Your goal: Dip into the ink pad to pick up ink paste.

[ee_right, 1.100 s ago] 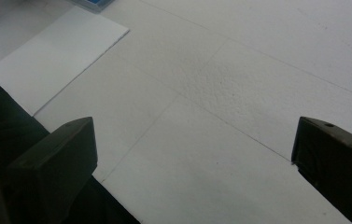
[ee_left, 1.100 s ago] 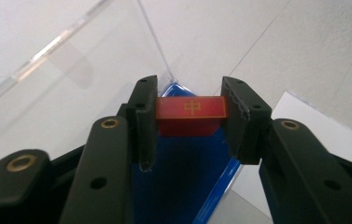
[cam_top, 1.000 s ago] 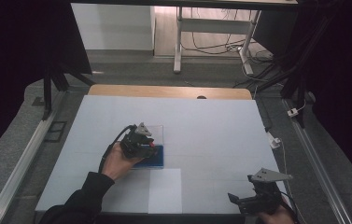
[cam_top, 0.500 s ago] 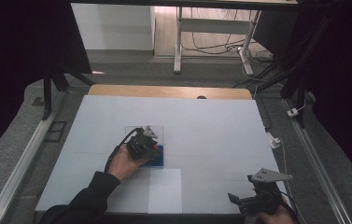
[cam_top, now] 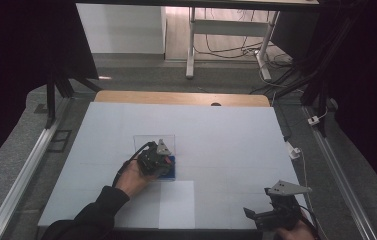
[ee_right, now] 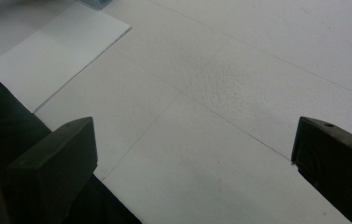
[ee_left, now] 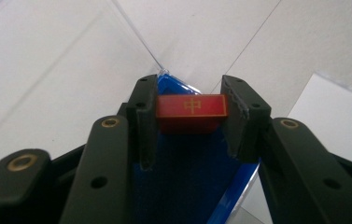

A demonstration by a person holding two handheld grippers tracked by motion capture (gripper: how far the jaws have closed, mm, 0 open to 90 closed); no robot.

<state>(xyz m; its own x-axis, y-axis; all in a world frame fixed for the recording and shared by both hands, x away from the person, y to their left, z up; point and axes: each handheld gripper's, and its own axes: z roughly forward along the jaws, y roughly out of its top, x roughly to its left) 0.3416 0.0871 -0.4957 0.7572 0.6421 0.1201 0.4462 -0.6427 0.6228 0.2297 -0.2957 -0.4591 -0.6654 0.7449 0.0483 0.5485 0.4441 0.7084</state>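
Clamped in my left claw (ee_left: 190, 114) is a red tile (ee_left: 191, 108) bearing a gold character, pads pressed on both its ends, just above the blue tray (ee_left: 187, 177) beneath my jaws. Off to the near right, my right claw (ee_right: 194, 154) hangs spread wide over bare table (ee_right: 239, 84), holding nothing.

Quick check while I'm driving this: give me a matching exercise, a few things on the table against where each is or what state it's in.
Things:
1. left tongs
2. right tongs
3. red tile
4. white sheet

States:
A. flat on the table near the front edge
B. open, nothing between the jaws
C. shut on the tile
D. clamped over the blue tray

Pairs: 1-C, 2-B, 3-D, 4-A
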